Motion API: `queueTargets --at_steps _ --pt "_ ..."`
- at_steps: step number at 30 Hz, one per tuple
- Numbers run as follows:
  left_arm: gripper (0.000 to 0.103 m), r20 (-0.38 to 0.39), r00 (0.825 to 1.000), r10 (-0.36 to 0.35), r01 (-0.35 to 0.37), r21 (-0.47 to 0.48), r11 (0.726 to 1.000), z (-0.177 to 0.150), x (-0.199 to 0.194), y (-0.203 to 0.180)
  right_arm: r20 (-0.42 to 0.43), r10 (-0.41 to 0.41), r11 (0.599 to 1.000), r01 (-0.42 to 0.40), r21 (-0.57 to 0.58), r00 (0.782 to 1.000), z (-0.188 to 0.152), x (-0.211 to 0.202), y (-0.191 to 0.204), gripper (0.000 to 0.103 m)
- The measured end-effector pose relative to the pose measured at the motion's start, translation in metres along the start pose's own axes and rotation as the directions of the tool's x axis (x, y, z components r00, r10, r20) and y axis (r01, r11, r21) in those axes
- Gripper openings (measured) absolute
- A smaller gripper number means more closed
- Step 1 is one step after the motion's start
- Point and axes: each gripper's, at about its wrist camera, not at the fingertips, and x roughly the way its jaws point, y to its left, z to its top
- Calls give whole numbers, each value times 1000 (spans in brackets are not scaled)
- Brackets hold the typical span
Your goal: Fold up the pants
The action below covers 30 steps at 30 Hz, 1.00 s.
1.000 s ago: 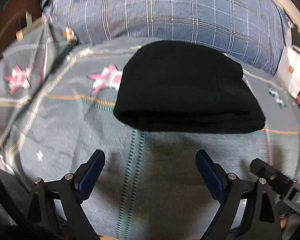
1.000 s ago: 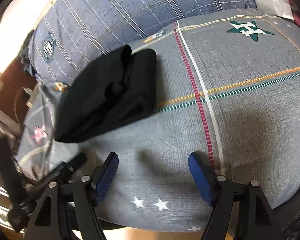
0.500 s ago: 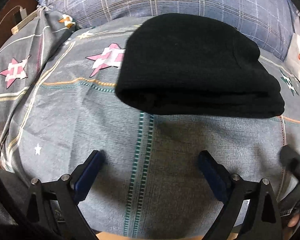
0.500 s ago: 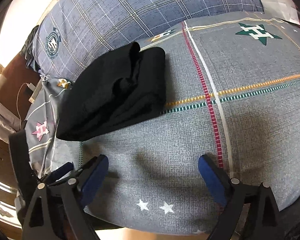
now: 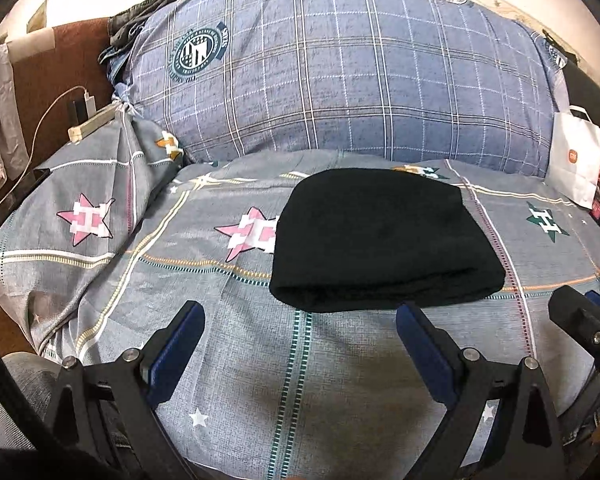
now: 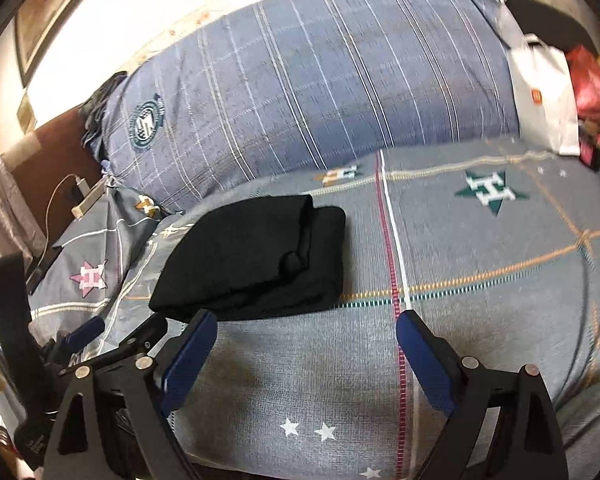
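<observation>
Black pants (image 5: pixel 384 240) lie folded into a thick, compact bundle on the grey bedspread (image 5: pixel 240 360), which is printed with stars and crossed by thin coloured stripes. Taking the pants as the landmark: behind them sits a big blue checked pillow (image 5: pixel 340 80) with a round badge, and a pink star (image 5: pixel 256 234) on the bedspread shows just at their left edge, partly tucked under it. To their right, well apart, a white paper bag (image 5: pixel 576 160) stands at the end of the pillow. In front of the pants, the left gripper (image 5: pixel 298 326) hangs above the bedspread with its blue-padded fingers (image 5: pixel 176 352) spread wide and nothing between them. The right gripper (image 6: pixel 306 332) is likewise in front of the pants and to their right, its fingers (image 6: pixel 424 364) wide apart and empty. Neither gripper touches the pants. From the right wrist view, the bundle's layered side edge (image 6: pixel 316 248) faces a red-and-white stripe (image 6: pixel 392 248).
</observation>
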Motion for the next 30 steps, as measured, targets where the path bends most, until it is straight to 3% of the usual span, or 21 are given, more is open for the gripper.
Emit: queueTargets --at_steps 7,11,30 --pt "96 -10 1000 4 -3 10 1000 -1 3 -4 -14 12 1000 -12 -1 1000 0 7 -4 93" --pt "96 -26 999 42 -42 19 999 -4 11 -6 -11 8 1000 -8 21 1000 -2 6 -7 93" --pt "96 -55 998 22 -21 31 999 -4 15 -6 -21 -2 1000 3 21 1000 -4 12 -6 93"
